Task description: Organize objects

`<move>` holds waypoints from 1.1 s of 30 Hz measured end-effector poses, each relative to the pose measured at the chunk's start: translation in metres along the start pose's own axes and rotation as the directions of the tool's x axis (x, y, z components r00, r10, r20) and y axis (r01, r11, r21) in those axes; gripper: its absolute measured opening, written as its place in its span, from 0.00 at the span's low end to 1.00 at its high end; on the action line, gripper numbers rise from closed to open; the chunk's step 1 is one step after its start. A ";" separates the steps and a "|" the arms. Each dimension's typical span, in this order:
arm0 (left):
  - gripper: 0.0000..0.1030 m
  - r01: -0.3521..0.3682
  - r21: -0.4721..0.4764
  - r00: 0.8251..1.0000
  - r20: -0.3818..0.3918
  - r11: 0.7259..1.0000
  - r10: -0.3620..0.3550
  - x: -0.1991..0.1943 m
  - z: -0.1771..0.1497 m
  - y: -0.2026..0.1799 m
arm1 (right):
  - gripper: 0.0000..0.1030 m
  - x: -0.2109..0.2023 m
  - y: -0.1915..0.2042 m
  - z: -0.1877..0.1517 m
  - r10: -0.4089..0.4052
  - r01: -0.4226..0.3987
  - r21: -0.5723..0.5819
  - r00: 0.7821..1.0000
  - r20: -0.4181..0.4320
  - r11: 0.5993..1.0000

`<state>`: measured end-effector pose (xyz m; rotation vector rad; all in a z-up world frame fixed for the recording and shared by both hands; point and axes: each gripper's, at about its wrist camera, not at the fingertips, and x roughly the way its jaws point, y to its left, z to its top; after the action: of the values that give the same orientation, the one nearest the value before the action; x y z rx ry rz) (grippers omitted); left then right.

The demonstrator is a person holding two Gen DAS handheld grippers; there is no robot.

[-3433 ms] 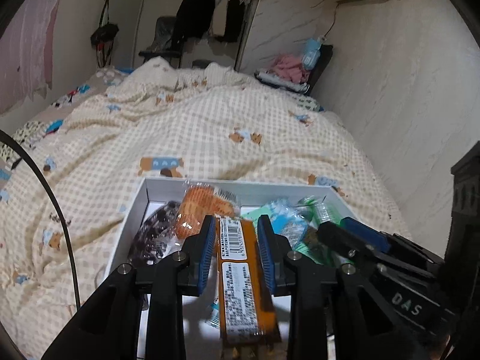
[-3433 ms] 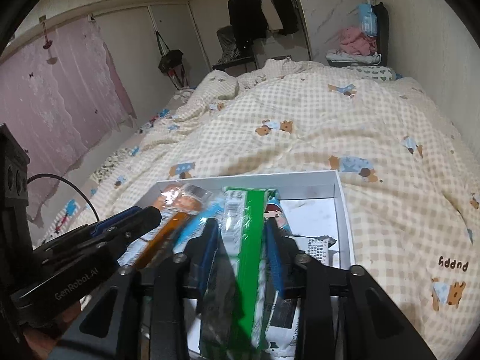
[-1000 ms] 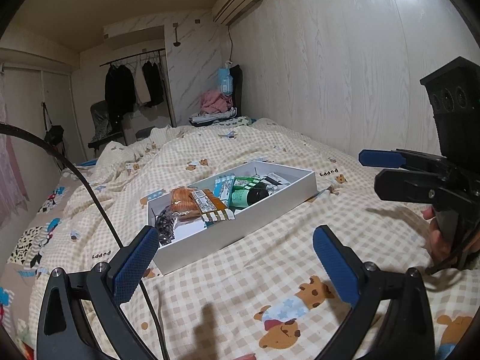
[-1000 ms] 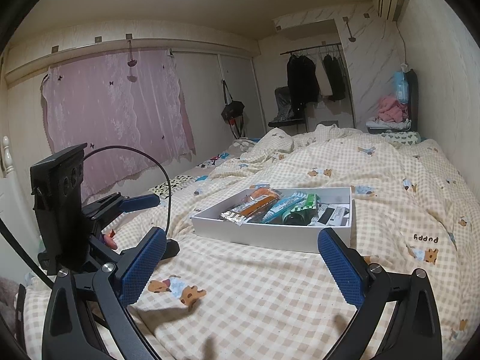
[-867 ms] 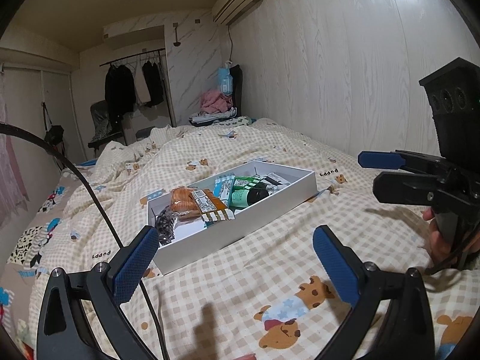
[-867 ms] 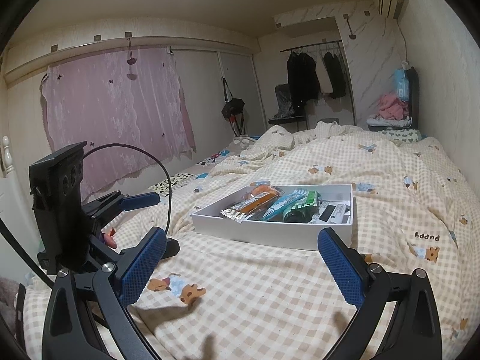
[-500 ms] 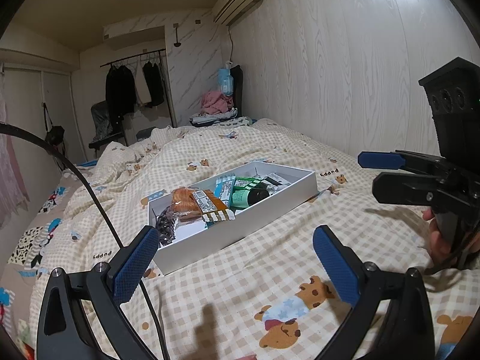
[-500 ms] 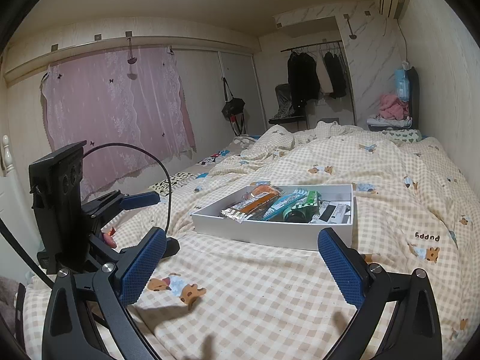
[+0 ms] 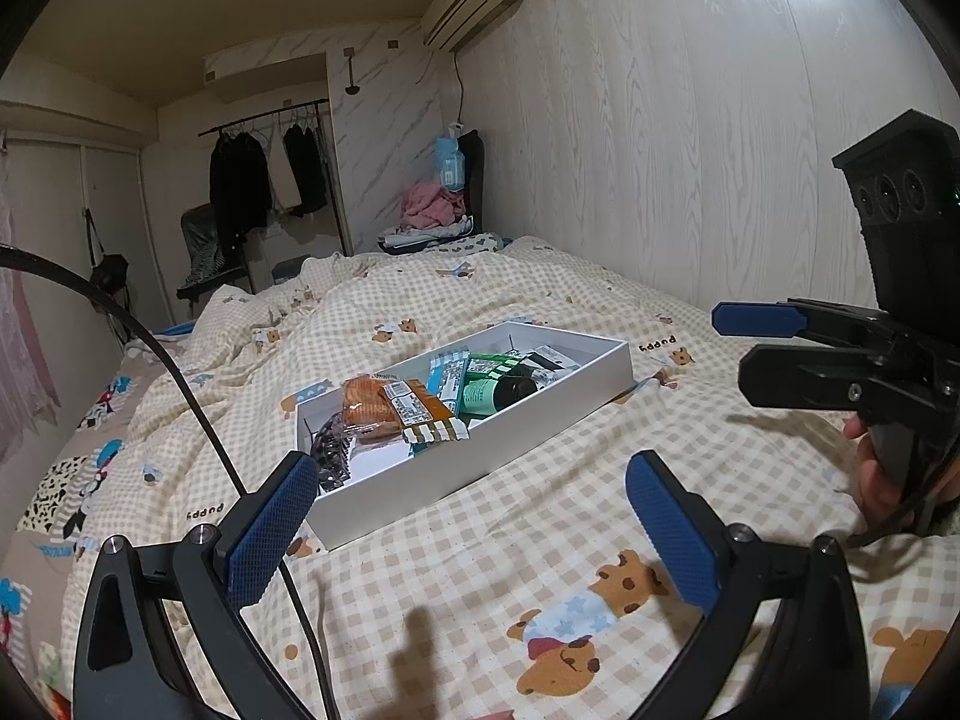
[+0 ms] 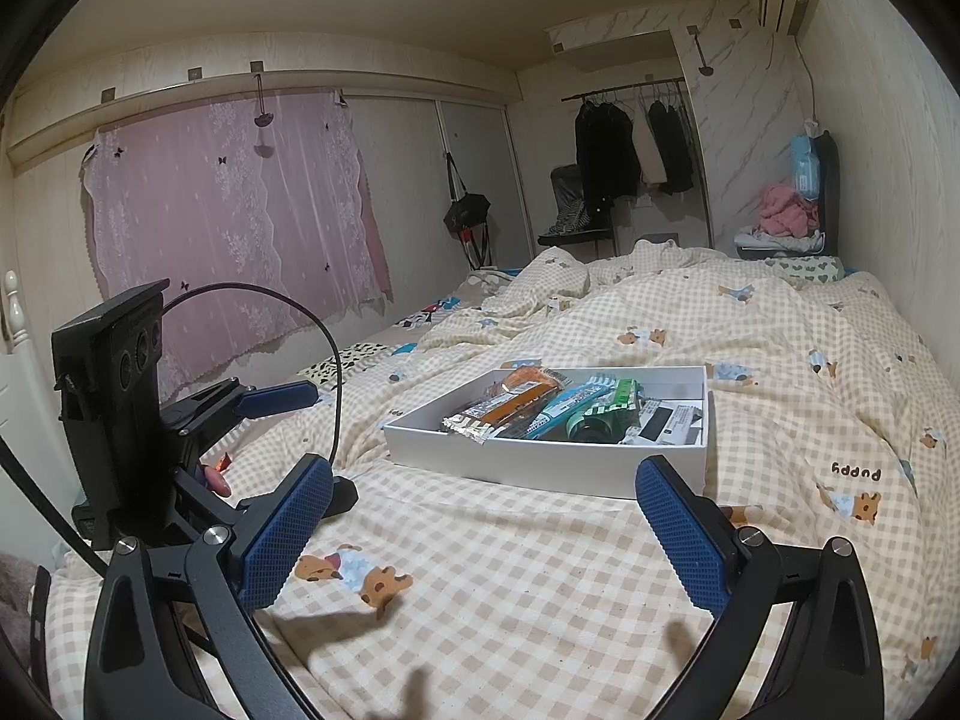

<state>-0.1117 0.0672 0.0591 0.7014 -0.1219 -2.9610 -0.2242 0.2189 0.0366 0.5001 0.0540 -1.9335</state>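
Both grippers have withdrawn from the white rectangular cardboard box of snack packets, at twelve o'clock; left gripper and right gripper gape wide, empty, over the checked quilt.

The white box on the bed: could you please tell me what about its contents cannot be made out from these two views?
- Left wrist view: the near left corner of the white box is covered by the left gripper finger; the dark packet there is partly hidden.
- Right wrist view: the box's near wall hides the floor and whatever lies low.
- Both views: print on the orange packet and green packet is too small to read.
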 end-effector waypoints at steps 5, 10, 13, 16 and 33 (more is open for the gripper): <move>1.00 0.000 0.000 1.000 0.000 1.000 0.000 0.000 0.000 0.000 | 0.99 0.000 0.000 0.000 0.000 0.000 0.000 1.000 -0.001 1.000; 1.00 0.000 0.000 1.000 -0.001 1.000 0.000 -0.001 0.000 0.001 | 0.99 0.000 0.000 0.000 0.000 0.000 0.000 1.000 0.000 1.000; 1.00 0.003 0.004 1.000 -0.006 1.000 -0.003 0.000 0.000 0.000 | 0.99 0.000 0.000 0.000 0.000 0.000 0.000 1.000 0.000 1.000; 1.00 0.002 0.004 1.000 -0.002 1.000 -0.002 0.000 -0.001 -0.001 | 0.99 0.000 0.000 0.000 0.000 0.000 0.000 1.000 0.000 1.000; 1.00 0.003 0.001 1.000 -0.004 1.000 -0.003 0.001 -0.002 0.000 | 0.99 0.000 0.000 0.000 0.000 0.000 0.000 1.000 -0.002 1.000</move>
<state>-0.1114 0.0672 0.0567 0.7085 -0.1222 -2.9624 -0.2240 0.2189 0.0366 0.5015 0.0550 -1.9333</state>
